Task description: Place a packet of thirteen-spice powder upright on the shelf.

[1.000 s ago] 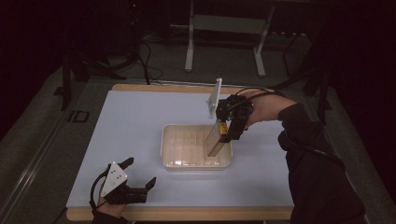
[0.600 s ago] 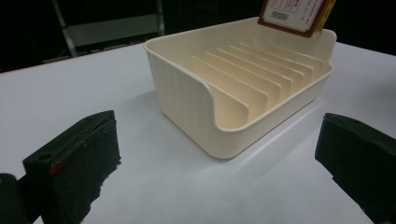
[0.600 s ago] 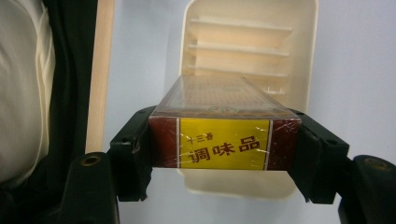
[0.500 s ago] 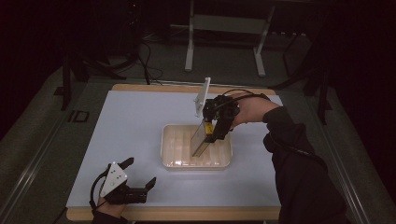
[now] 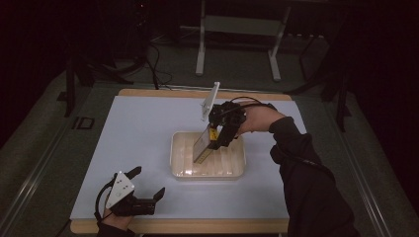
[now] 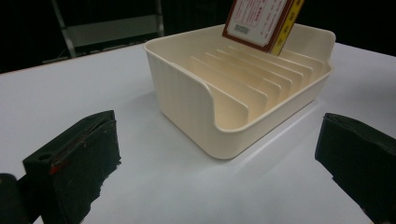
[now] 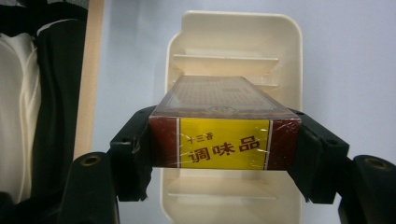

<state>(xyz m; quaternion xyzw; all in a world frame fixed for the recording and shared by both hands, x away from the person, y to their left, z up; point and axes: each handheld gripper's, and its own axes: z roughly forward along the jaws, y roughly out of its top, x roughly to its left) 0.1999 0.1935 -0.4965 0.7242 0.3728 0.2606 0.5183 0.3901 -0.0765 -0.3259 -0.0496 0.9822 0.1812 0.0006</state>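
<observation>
A cream slotted rack (image 5: 208, 172) sits mid-table, with several dividers inside (image 6: 243, 88). My right gripper (image 5: 220, 134) is shut on a flat dark red box with a yellow end label (image 7: 224, 142). The box (image 5: 203, 146) hangs tilted, its lower end inside the rack toward the left side. In the left gripper view the box (image 6: 261, 21) stands above the far slots. My left gripper (image 5: 146, 190) rests on the table near the front left corner, open, nothing between its jaws.
White mat (image 5: 143, 133) covers a wooden table (image 5: 173, 227). A person's dark sleeve (image 5: 306, 173) reaches in from the right. Beyond the far edge stands a metal stand (image 5: 237, 29) on a dark floor with cables.
My right gripper has carried the box leftward and lower, from the rack's right side to its left-centre. The left gripper has stayed put.
</observation>
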